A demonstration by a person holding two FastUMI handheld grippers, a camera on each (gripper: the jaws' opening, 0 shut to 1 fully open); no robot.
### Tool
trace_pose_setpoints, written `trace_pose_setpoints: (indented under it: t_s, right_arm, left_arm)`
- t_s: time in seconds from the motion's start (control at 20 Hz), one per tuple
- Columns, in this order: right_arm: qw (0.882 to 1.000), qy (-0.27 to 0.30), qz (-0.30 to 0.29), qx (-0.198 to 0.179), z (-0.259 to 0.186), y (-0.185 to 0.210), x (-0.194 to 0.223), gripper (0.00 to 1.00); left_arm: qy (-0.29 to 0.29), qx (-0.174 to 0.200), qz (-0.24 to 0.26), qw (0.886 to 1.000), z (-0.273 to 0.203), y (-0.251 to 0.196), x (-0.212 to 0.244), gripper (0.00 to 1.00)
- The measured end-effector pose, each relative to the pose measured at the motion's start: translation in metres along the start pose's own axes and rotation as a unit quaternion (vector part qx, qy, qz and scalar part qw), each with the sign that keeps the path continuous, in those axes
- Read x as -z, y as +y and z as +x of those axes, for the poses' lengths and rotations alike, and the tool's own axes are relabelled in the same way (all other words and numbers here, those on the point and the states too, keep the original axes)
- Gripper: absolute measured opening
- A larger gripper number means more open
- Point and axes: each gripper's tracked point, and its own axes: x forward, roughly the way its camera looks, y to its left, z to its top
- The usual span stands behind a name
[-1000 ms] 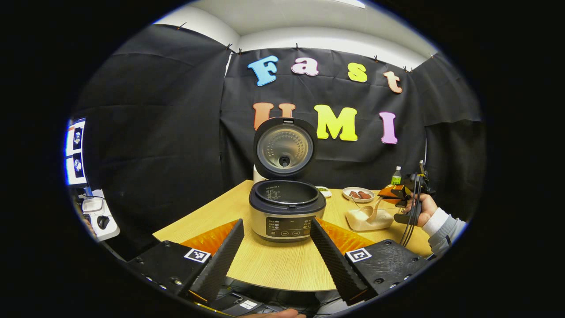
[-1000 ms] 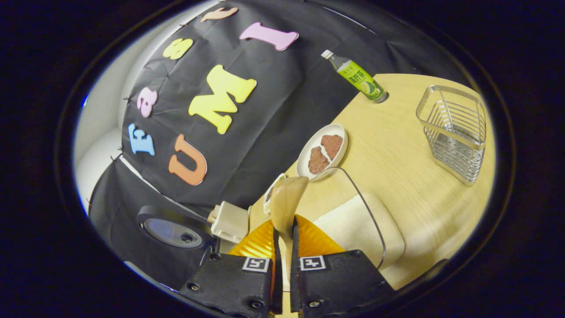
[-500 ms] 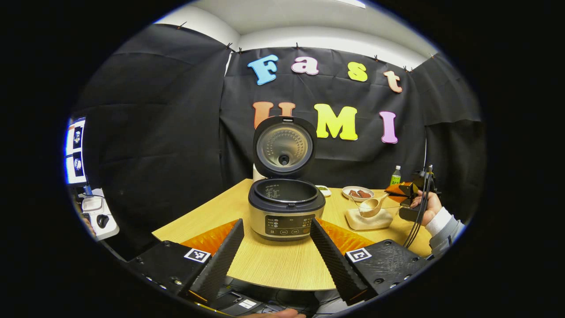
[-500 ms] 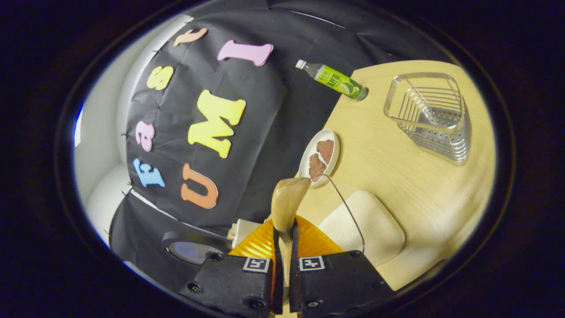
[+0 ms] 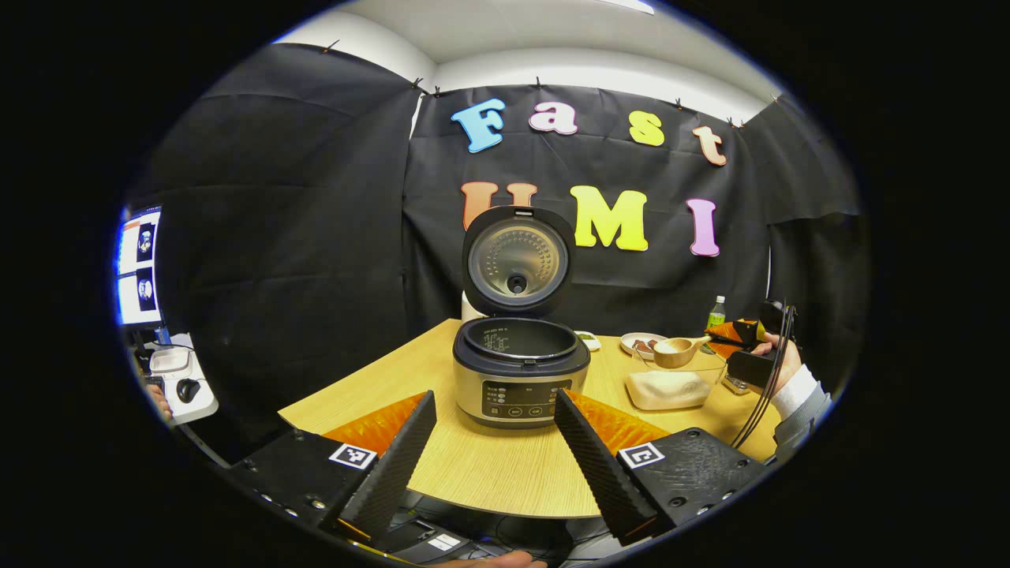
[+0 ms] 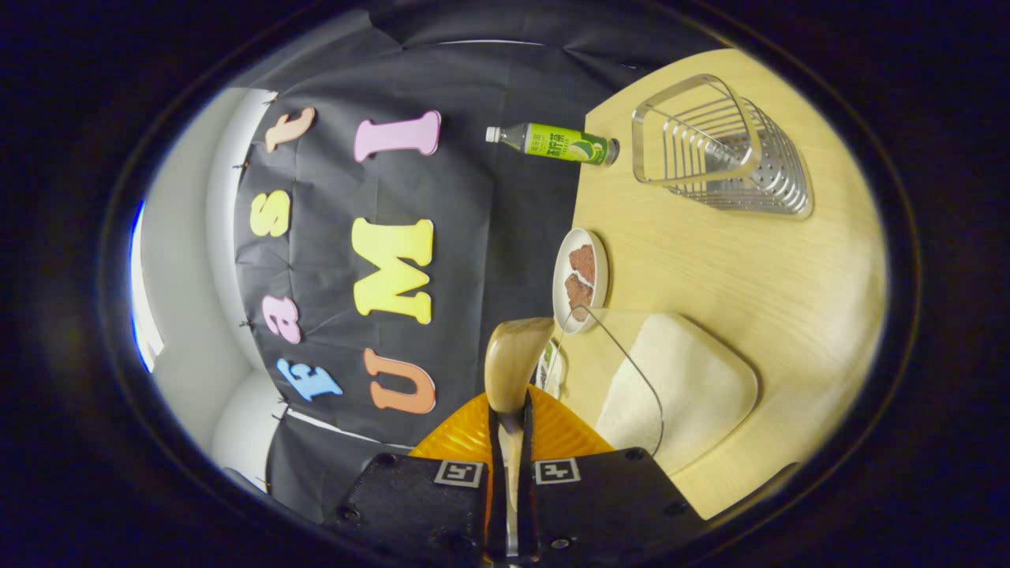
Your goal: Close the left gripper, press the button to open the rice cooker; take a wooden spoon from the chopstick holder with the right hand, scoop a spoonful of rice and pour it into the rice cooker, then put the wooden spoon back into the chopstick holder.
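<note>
I see the wooden spoon [image 6: 511, 367] at lower centre of the right gripper view, its handle pinched between my right gripper [image 6: 507, 442], whose 2 fingers are drawn in narrow on it. In the left gripper view the same spoon [image 5: 677, 349] sits at right of centre, bowl level with pale rice in it, held above the clear glass bowl of rice [image 5: 669, 386]. The rice cooker [image 5: 521, 371] stands at centre of that frame on the wooden table [image 5: 489, 469], lid [image 5: 518, 260] raised upright, inner pot showing. My left gripper [image 5: 493, 450] is spread wide at the bottom of the frame, fingers apart on either side of the cooker and touching nothing. In the right gripper view the wire chopstick holder [image 6: 718, 150] is at upper right, a green-labelled bottle [image 6: 552, 144] just beside it, and a white plate with 2 brown pieces [image 6: 580, 276] near the middle. A sleeved hand [image 5: 777, 367] holds the right gripper at the far right of the left gripper view.
</note>
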Motion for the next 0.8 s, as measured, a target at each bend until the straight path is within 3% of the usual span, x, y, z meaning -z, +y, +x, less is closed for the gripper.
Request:
trace_pose_setpoints:
  t_s: [0.25,0.8]
  right_arm:
    - [0.998,0.013,0.057,-0.022,-0.002,0.022,0.015,0.11]
    - [0.995,0.052,0.066,-0.059,0.000,0.091,0.092,0.10]
  left_arm:
    - [-0.012,-0.007,0.007,1.000,-0.006,0.006,-0.007,0.96]
    - [-0.030,-0.013,0.013,0.999,-0.025,0.024,-0.022,0.96]
